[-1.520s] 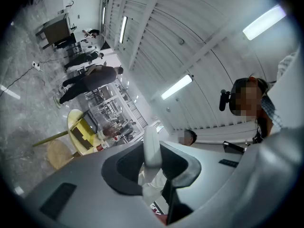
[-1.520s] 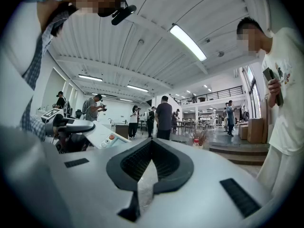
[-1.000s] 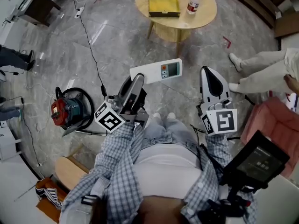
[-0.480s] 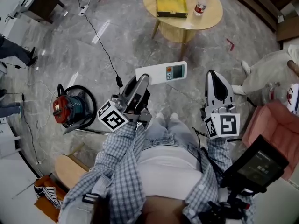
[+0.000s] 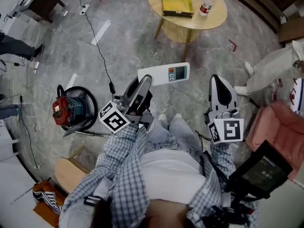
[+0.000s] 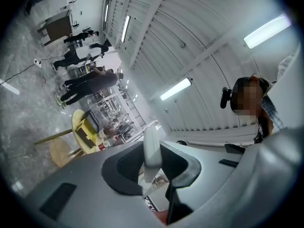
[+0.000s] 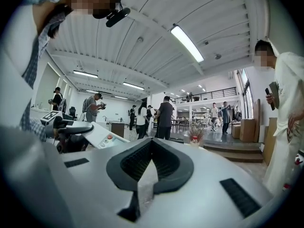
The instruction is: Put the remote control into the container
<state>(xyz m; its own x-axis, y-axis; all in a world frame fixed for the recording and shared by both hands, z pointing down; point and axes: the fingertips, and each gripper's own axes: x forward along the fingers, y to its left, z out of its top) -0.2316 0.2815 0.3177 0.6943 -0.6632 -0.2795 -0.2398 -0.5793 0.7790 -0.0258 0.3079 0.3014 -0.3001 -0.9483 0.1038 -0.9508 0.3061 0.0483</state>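
My left gripper clamps 1 end of the remote control, mid-frame; right gripper closed, empty; it seems light, rigid, slick plastic, best pinched across its blank end; container waits top centre.

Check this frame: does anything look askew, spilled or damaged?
Nothing stands out. The left gripper holds the remote control by one end, roughly level. The yellow container sits on the round table with the bottle standing upright beside it. No spill or damage shows.
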